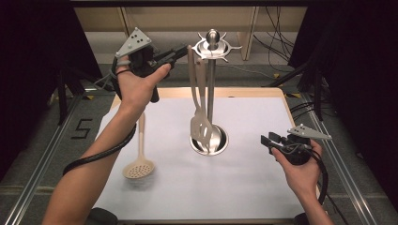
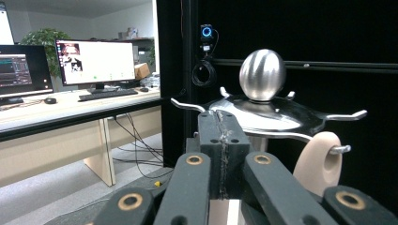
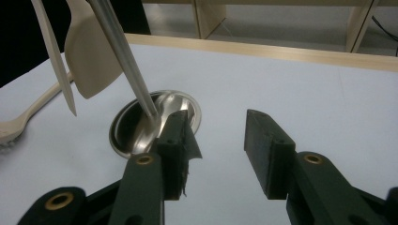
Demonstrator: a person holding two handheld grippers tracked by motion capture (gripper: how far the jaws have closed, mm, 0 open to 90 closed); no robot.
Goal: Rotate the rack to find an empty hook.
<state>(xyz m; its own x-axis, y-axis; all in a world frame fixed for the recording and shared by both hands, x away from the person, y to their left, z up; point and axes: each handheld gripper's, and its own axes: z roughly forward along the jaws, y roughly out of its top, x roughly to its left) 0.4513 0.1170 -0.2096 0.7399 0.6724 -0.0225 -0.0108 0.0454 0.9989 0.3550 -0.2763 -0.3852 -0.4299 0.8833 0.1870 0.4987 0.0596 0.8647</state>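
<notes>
Left tongs [image 1: 180, 50]: pressed together, empty, raised beside the rack top [image 1: 213, 46] where the spatula [image 1: 201, 126] hung.
Right tongs [image 1: 268, 142]: apart, empty, waiting low over the desk [image 1: 244, 183].
Skimmer [image 1: 139, 168]: lay flat, unhung.

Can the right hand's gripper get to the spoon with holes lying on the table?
Probably not easily: the slotted spoon lies at the far left, and the metal stand sits between it and the right gripper. Its open fingers hold nothing.

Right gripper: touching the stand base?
Apart. In the high view the right gripper sits off to the side of the stand base, with bare white table between them; its jaws stand open, nothing between them.
</notes>
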